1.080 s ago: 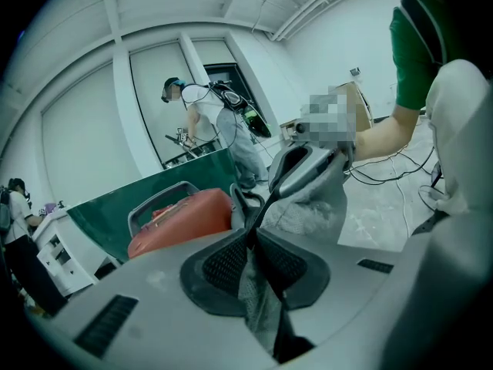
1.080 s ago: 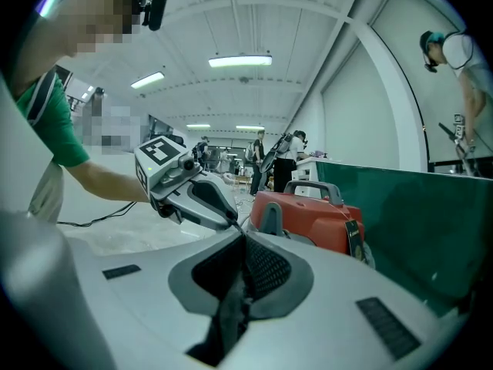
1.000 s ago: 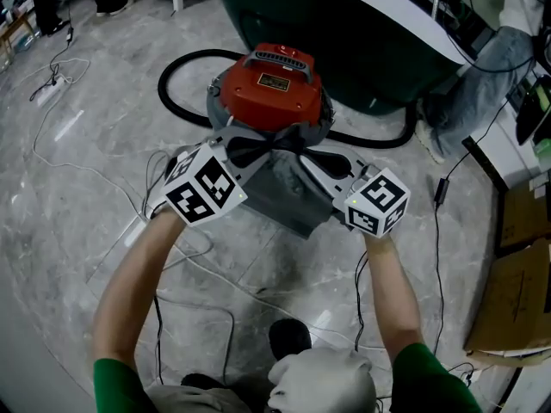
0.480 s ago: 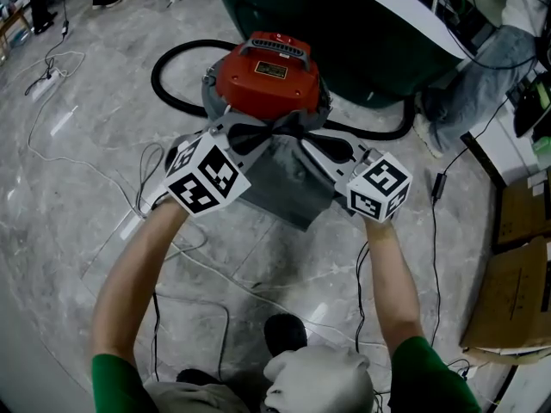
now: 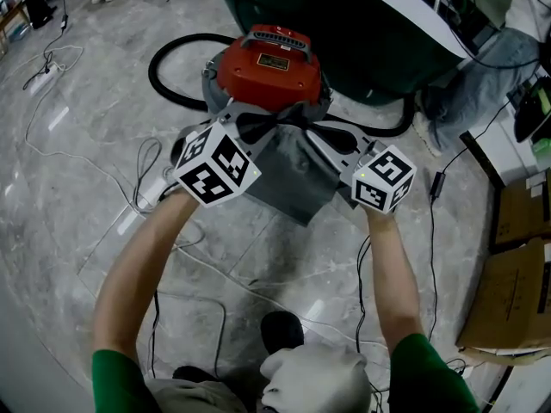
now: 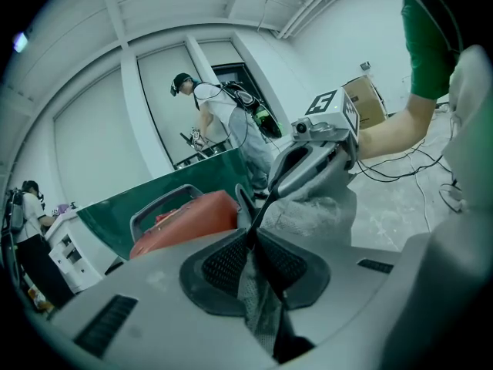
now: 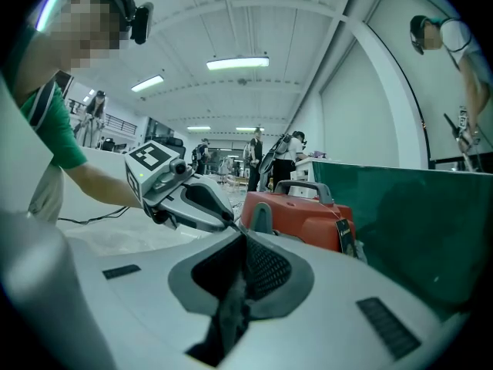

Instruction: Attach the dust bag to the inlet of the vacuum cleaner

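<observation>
The red-topped vacuum cleaner (image 5: 271,65) stands on the marble floor ahead of me. Just in front of it hangs the grey dust bag (image 5: 291,177), held by its top edge between both grippers. My left gripper (image 5: 258,129) is shut on the bag's left corner, and grey mesh cloth (image 6: 260,299) is pinched between its jaws. On the right corner my right gripper (image 5: 299,127) is shut, with dark cloth (image 7: 229,311) trailing from its jaws. Each gripper view shows the vacuum (image 6: 185,218) (image 7: 296,218) close behind the jaw tips. The inlet is hidden.
A black hose (image 5: 168,80) loops round the vacuum's left and back. A dark green panel (image 5: 362,33) rises right behind it. White cables (image 5: 129,188) trail over the floor. Cardboard boxes (image 5: 512,291) stand at right, near a seated person's leg (image 5: 478,84).
Both grippers and the bag have shifted slightly up and forward, staying close in front of the vacuum. The hold on the bag is unchanged.
</observation>
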`<state>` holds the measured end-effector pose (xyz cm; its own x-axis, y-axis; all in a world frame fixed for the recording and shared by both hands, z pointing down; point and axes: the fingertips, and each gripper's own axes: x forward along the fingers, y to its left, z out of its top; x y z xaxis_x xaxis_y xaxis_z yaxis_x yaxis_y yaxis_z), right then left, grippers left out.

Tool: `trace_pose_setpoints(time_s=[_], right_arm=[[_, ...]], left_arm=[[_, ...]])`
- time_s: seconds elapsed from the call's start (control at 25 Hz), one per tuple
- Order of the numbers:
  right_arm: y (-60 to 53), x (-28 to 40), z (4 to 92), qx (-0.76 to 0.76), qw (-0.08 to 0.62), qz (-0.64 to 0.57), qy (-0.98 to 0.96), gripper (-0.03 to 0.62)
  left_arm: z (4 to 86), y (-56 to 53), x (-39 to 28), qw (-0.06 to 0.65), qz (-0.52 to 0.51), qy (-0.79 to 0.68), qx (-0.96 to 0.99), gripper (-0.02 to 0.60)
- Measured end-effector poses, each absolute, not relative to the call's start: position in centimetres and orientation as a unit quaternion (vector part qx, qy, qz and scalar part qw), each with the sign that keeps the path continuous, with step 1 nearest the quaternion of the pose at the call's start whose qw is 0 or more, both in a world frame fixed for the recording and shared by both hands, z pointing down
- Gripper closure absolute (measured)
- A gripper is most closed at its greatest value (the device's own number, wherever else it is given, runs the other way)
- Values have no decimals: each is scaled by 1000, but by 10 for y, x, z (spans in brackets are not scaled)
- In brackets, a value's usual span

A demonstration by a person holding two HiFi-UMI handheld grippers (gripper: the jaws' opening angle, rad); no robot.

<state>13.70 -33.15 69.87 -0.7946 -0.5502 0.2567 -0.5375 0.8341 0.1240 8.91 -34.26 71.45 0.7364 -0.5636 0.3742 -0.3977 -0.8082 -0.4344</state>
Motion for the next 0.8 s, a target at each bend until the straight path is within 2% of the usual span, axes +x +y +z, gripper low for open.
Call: trace_pose_setpoints(time_s=[0.8], right_arm=[[-350,151,703,303,146,-33,-941,569]], left_arm=[[717,-359,103,187,-254,306,-898,540]])
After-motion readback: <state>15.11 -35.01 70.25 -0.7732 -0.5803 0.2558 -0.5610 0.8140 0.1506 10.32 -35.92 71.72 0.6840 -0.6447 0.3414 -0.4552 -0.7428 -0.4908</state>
